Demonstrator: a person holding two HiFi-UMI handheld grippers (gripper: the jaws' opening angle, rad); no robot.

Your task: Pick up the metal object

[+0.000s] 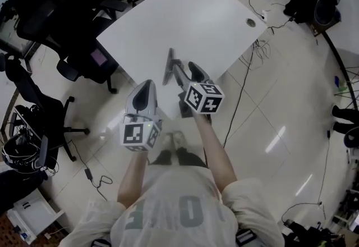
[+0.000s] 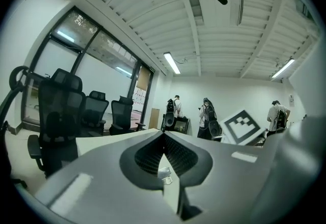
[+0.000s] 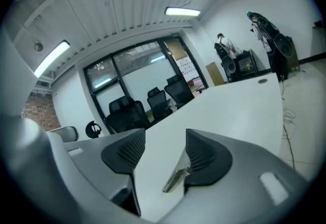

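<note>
Fingers of right gripper stand apart, metal object against 1.

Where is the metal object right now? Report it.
In the right gripper view, the metal object sits between the open jaws of the right gripper, close against the jaw on the picture's right, above the white table.

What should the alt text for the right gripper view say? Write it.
The right gripper has its jaws wide apart over a white table, with a thin metal object close beside the right-hand jaw, unclamped. Black office chairs stand beyond the table before a glass wall.
</note>
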